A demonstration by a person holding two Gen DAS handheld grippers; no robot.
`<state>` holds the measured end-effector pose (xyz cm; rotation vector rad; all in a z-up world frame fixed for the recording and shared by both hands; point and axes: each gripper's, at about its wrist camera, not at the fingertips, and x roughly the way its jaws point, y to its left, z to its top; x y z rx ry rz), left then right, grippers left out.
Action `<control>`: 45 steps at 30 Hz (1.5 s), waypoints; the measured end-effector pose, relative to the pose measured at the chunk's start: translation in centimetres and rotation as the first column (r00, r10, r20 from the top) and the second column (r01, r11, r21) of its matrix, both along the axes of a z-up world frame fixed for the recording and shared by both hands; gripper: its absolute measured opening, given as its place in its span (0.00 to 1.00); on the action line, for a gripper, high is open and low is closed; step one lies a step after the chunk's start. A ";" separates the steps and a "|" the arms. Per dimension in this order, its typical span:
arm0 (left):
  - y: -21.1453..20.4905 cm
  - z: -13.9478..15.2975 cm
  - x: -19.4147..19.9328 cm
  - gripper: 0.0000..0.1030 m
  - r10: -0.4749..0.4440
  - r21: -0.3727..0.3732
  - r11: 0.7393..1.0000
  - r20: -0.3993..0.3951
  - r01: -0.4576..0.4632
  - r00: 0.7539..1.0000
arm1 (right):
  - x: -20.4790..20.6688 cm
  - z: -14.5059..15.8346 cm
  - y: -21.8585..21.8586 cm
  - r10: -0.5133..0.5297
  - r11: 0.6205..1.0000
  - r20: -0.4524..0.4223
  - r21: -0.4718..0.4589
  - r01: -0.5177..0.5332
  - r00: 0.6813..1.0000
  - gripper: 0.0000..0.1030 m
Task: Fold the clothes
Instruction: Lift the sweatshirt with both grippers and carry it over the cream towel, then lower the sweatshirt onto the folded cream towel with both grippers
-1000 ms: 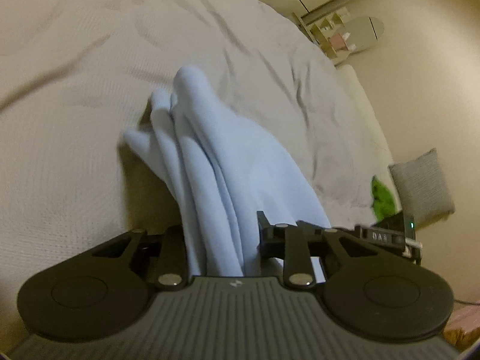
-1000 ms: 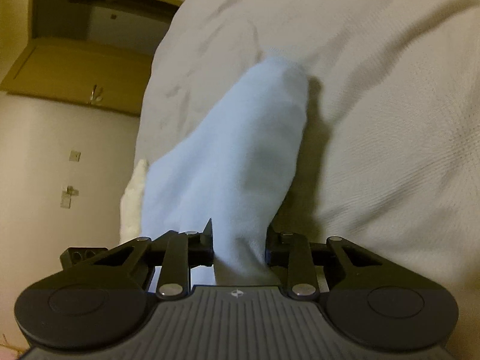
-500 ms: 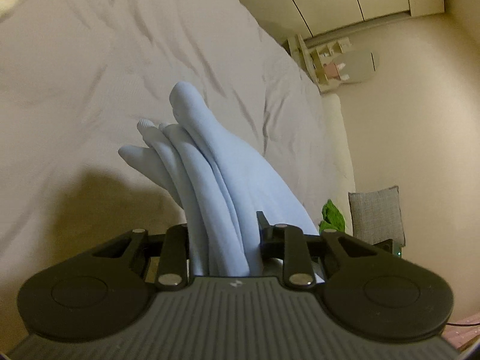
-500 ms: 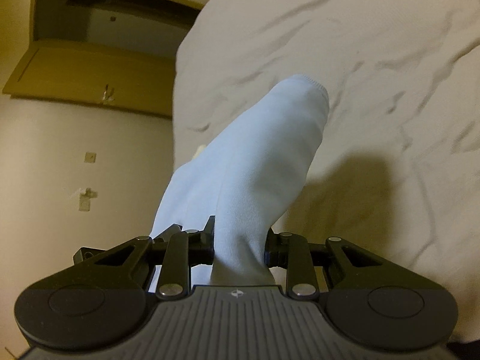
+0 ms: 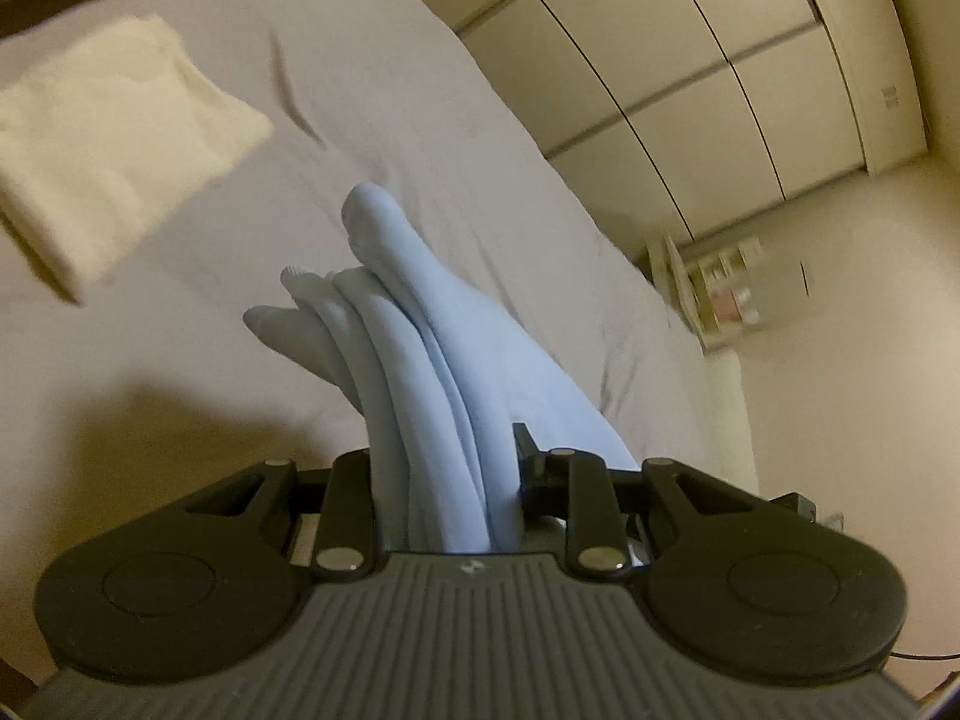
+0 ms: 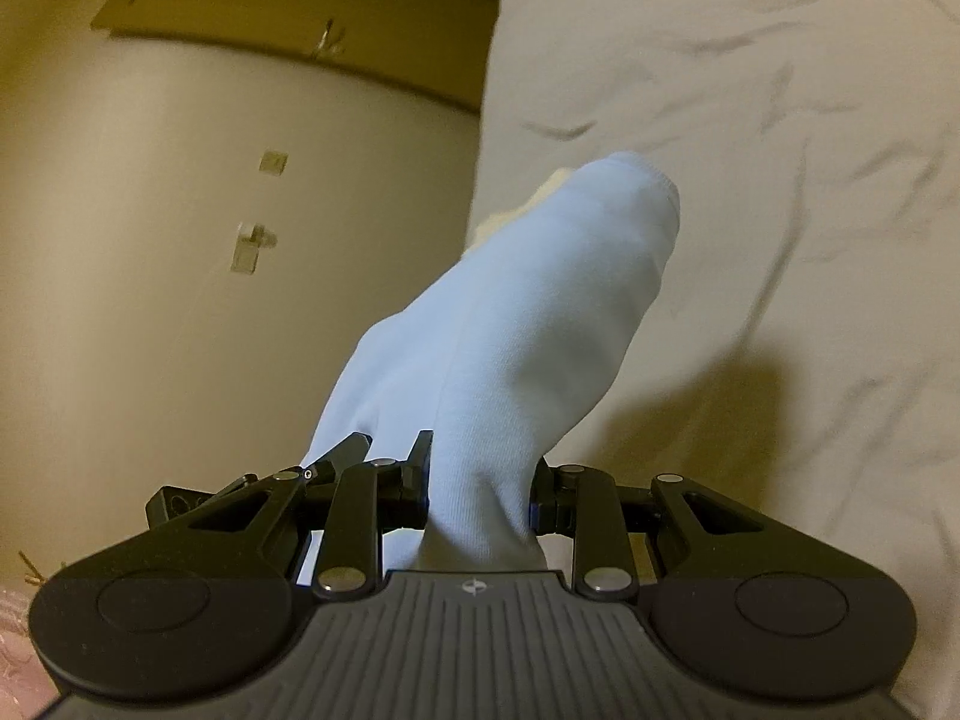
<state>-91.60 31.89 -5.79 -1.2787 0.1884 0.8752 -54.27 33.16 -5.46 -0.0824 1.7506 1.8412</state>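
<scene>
A light blue garment (image 5: 420,348) is bunched in several folds between the jaws of my left gripper (image 5: 444,480), which is shut on it and holds it above the bed (image 5: 420,108). In the right wrist view the same light blue garment (image 6: 516,324) runs out from my right gripper (image 6: 480,498), which is shut on it too. The cloth hangs stretched between the two grippers, lifted off the white bedcover (image 6: 780,120). The fingertips of both grippers are hidden by cloth.
A folded cream garment (image 5: 114,138) lies on the bed at the far left. Wardrobe doors (image 5: 690,72) and a small shelf (image 5: 720,288) stand beyond the bed. A beige wall (image 6: 210,240) and wooden ledge (image 6: 300,12) are left of the bed.
Both grippers have risen and tilted up with the blue garment, lifting it off the bedcover. The folded cream garment and the wardrobe have come into the left wrist view.
</scene>
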 end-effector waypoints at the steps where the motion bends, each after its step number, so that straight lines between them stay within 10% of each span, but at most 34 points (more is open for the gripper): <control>1: 0.2 0.2 -1.0 0.22 0.018 0.002 1.000 -0.002 -0.018 1.000 | -1.1 0.1 0.8 0.011 1.000 -0.001 0.003 -0.011 1.000 0.27; 23: 28.5 -7.5 -23.5 0.22 -0.187 0.124 0.971 -0.122 0.202 0.975 | -25.9 -8.0 22.5 -0.150 0.981 0.073 0.134 0.139 0.986 0.27; 31: 30.9 -18.0 -24.8 0.28 -0.241 -0.044 0.970 -0.223 0.237 0.945 | -30.3 -16.6 22.5 -0.125 0.992 0.261 0.035 0.120 0.957 0.29; 37: 30.5 -17.7 -24.4 0.40 -0.278 0.044 0.951 -0.304 0.305 0.911 | -32.4 -15.0 20.7 -0.160 0.983 0.381 0.147 0.112 0.911 0.30; 41: 29.5 -15.5 -24.4 0.41 -0.237 0.045 0.960 -0.387 0.275 0.891 | -32.5 -14.3 20.6 -0.163 0.986 0.451 0.085 0.140 0.878 0.51; 45: 26.4 -12.0 -25.0 0.27 -0.154 0.085 0.971 -0.495 0.224 0.855 | -32.4 -10.9 19.0 -0.149 0.988 0.583 0.118 0.098 0.799 0.52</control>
